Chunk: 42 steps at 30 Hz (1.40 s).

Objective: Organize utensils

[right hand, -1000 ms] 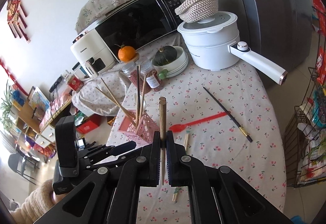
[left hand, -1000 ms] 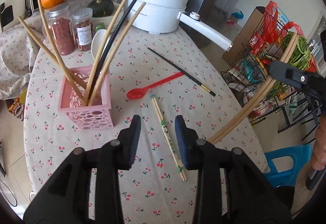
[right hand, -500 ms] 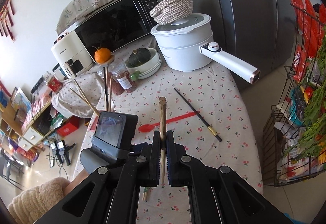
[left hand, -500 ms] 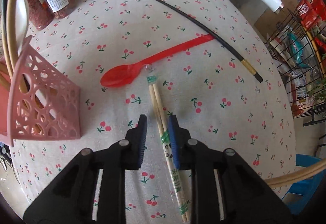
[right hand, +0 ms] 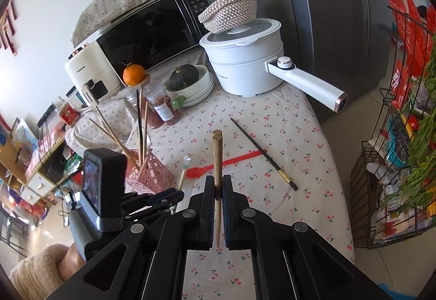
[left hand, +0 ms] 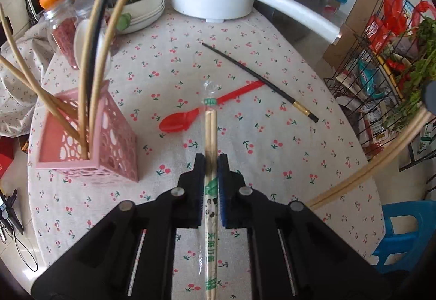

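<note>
My left gripper point(left hand: 210, 161) is shut on a wrapped pair of bamboo chopsticks point(left hand: 210, 131) and holds it above the cherry-print tablecloth point(left hand: 286, 152). A pink perforated holder point(left hand: 90, 142) with several chopsticks stands to its left. A red spoon point(left hand: 190, 116) and a black chopstick point(left hand: 261, 79) lie on the cloth ahead. My right gripper point(right hand: 218, 185) is shut on a pair of plain wooden chopsticks point(right hand: 217, 161), held upright above the table; they also show at the right of the left wrist view point(left hand: 376, 163).
A white electric pot point(right hand: 245, 65) with a long handle stands at the back, bowls with a squash point(right hand: 188, 79) and spice jars point(right hand: 163, 106) beside it. A microwave point(right hand: 152, 27) is behind. A wire rack point(right hand: 395, 163) of groceries stands right of the table.
My left gripper has closed on the wrapped chopsticks and lifted them off the cloth. My right gripper keeps its wooden pair and has shifted slightly.
</note>
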{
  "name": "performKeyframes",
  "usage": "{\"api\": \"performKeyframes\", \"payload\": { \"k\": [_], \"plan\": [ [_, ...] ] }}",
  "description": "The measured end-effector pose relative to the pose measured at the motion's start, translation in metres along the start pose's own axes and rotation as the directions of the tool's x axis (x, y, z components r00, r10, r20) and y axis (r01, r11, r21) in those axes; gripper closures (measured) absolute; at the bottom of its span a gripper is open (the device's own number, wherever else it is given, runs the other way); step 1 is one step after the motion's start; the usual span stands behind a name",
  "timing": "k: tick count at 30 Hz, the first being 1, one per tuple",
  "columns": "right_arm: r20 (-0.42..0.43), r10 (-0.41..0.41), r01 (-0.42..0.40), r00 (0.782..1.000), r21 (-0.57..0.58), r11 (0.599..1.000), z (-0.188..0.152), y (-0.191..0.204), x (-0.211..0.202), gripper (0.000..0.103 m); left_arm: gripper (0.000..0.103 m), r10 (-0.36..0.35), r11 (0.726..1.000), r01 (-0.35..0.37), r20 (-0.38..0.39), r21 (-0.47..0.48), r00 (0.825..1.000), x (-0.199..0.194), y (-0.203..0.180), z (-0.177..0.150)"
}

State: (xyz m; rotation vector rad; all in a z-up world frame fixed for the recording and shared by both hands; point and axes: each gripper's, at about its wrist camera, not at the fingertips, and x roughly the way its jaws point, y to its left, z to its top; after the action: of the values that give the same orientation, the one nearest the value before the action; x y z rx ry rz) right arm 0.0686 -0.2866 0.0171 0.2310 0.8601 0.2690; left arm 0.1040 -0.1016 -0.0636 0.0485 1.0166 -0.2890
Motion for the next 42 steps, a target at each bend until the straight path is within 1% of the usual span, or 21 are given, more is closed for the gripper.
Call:
{"api": "performKeyframes", "payload": {
  "k": [2,3,4,6,8,9,11,14,15,17,19,21,23,28,31,33,35,38,40,41,42],
  "plan": [
    [0.02,0.017,-0.016,1.0,-0.01,1.0,0.001,0.008,-0.005,0.098,0.093,-0.021,1.0,0.02,0.091,0.01,0.996,-0.033,0.007,-0.002],
    [0.031,0.025,-0.024,0.999,-0.015,1.0,0.003,0.013,-0.007,0.098,0.093,-0.03,1.0,0.028,0.138,0.014,0.99,-0.046,0.006,0.002],
    [0.042,0.033,-0.032,0.999,-0.02,0.999,0.004,0.017,-0.009,0.098,0.093,-0.035,0.999,0.033,0.189,0.015,0.981,-0.062,0.01,0.004],
    [0.061,0.051,-0.049,0.997,-0.03,0.998,0.005,0.027,-0.012,0.098,0.093,-0.038,0.999,0.038,0.295,0.007,0.955,-0.09,0.022,0.01],
    [0.08,0.066,-0.063,0.995,-0.034,0.997,0.007,0.035,-0.014,0.098,0.093,-0.03,0.999,0.041,0.398,-0.017,0.917,-0.113,0.036,0.013],
    [0.09,0.074,-0.072,0.993,-0.033,0.997,0.009,0.039,-0.014,0.098,0.093,-0.019,0.999,0.037,0.449,-0.032,0.893,-0.122,0.044,0.014],
    [0.111,0.093,-0.09,0.99,-0.029,0.996,0.011,0.045,-0.015,0.098,0.093,0.009,0.998,0.025,0.541,-0.055,0.841,-0.134,0.057,0.018],
    [0.145,0.11,-0.107,0.983,-0.023,0.994,0.016,0.053,-0.014,0.098,0.092,0.068,0.995,-0.008,0.632,-0.096,0.772,-0.138,0.07,0.022],
    [0.153,0.115,-0.113,0.982,-0.019,0.993,0.018,0.055,-0.013,0.098,0.093,0.083,0.994,-0.014,0.653,-0.111,0.753,-0.135,0.075,0.024],
    [0.161,0.122,-0.122,0.979,-0.01,0.992,0.021,0.059,-0.009,0.098,0.092,0.112,0.99,-0.022,0.685,-0.138,0.72,-0.127,0.084,0.028],
    [0.168,0.124,-0.125,0.978,-0.005,0.992,0.024,0.063,-0.004,0.098,0.093,0.142,0.986,-0.039,0.708,-0.16,0.691,-0.118,0.089,0.028],
    [0.176,0.122,-0.124,0.977,-0.004,0.992,0.026,0.067,0.001,0.098,0.093,0.181,0.981,-0.071,0.727,-0.18,0.662,-0.108,0.093,0.028],
    [0.184,0.124,-0.126,0.975,-0.002,0.992,0.028,0.069,0.005,0.098,0.092,0.206,0.976,-0.083,0.734,-0.201,0.647,-0.099,0.098,0.029],
    [0.206,0.128,-0.131,0.97,0.002,0.991,0.032,0.072,0.01,0.098,0.093,0.226,0.971,-0.087,0.727,-0.224,0.649,-0.074,0.107,0.034],
    [0.228,0.132,-0.137,0.965,0.007,0.991,0.034,0.073,0.009,0.098,0.092,0.23,0.97,-0.093,0.728,-0.223,0.646,-0.067,0.11,0.033],
    [0.244,0.136,-0.142,0.96,0.007,0.99,0.035,0.075,0.008,0.098,0.092,0.223,0.972,-0.09,0.726,-0.218,0.65,-0.063,0.113,0.032],
    [0.257,0.141,-0.148,0.956,0.006,0.989,0.036,0.076,0.007,0.098,0.092,0.21,0.974,-0.081,0.718,-0.21,0.663,-0.06,0.115,0.031],
    [0.266,0.154,-0.16,0.952,0.002,0.987,0.037,0.081,0.009,0.098,0.092,0.196,0.976,-0.066,0.696,-0.208,0.691,-0.057,0.118,0.028],
    [0.268,0.163,-0.169,0.95,-0.001,0.986,0.037,0.085,0.01,0.098,0.09,0.187,0.976,-0.061,0.668,-0.208,0.72,-0.057,0.119,0.027],
    [0.269,0.167,-0.172,0.949,-0.004,0.985,0.037,0.087,0.011,0.098,0.083,0.179,0.977,-0.056,0.655,-0.205,0.734,-0.059,0.12,0.026],
    [0.271,0.169,-0.174,0.948,-0.007,0.985,0.037,0.089,0.011,0.098,0.08,0.176,0.977,-0.055,0.64,-0.205,0.748,-0.061,0.12,0.026]
  ]
}}
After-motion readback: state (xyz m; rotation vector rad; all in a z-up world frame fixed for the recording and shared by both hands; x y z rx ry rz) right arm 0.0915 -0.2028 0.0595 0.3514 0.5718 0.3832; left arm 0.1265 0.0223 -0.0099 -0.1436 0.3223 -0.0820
